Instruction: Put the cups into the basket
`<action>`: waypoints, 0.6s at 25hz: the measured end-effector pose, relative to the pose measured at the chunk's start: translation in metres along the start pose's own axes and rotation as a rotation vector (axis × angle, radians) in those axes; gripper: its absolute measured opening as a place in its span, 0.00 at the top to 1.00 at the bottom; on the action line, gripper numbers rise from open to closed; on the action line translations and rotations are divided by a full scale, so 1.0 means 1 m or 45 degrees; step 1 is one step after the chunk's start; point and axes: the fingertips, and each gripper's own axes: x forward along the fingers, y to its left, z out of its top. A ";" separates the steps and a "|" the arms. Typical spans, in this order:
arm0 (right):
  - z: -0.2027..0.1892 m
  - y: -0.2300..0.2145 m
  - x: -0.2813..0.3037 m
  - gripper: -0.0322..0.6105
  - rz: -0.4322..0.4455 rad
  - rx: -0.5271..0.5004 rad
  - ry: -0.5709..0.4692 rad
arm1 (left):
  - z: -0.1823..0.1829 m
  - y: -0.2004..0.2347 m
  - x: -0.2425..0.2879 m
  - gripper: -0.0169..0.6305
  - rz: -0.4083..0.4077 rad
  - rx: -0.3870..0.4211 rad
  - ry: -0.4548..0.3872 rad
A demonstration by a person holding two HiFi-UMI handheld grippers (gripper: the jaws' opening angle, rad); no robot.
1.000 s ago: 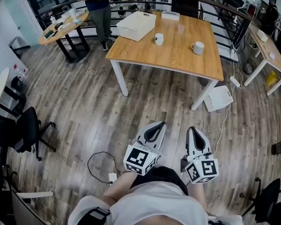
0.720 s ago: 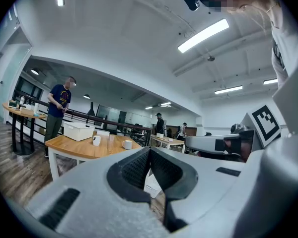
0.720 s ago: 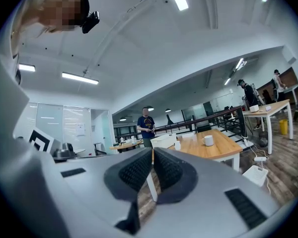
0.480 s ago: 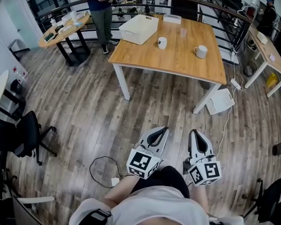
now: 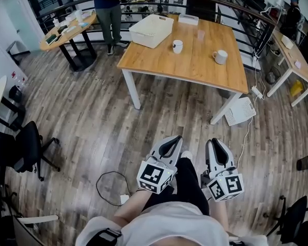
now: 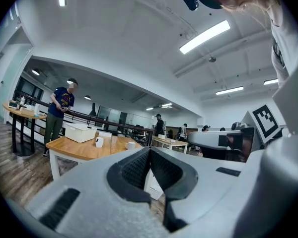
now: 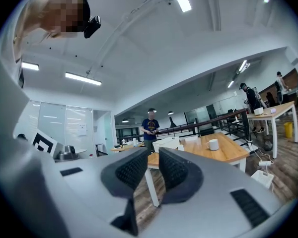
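Two white cups stand on the wooden table, far ahead of both grippers. The white basket sits at the table's far left corner. Both grippers are held level over the floor, pointing at the table. My left gripper is shut with nothing in it; its pads meet at the tip. My right gripper has just been opening: a narrow gap shows between its pads, with nothing in it. The right gripper view shows one cup and the basket.
A person stands beyond the table's left end, by a round table. A clear glass and a white box are on the table. On the floor are a cable, a white panel and a black chair.
Both grippers have shifted a little toward the table. The person's dark trouser leg and shoe have swung forward between them.
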 end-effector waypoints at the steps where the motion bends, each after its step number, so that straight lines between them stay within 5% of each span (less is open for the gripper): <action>1: 0.001 -0.001 0.003 0.83 0.010 0.001 -0.001 | 0.000 0.003 0.002 0.96 0.005 -0.002 0.002; 15: -0.010 -0.095 0.100 0.83 -0.030 0.009 0.066 | -0.004 0.056 0.108 0.96 0.072 0.009 0.032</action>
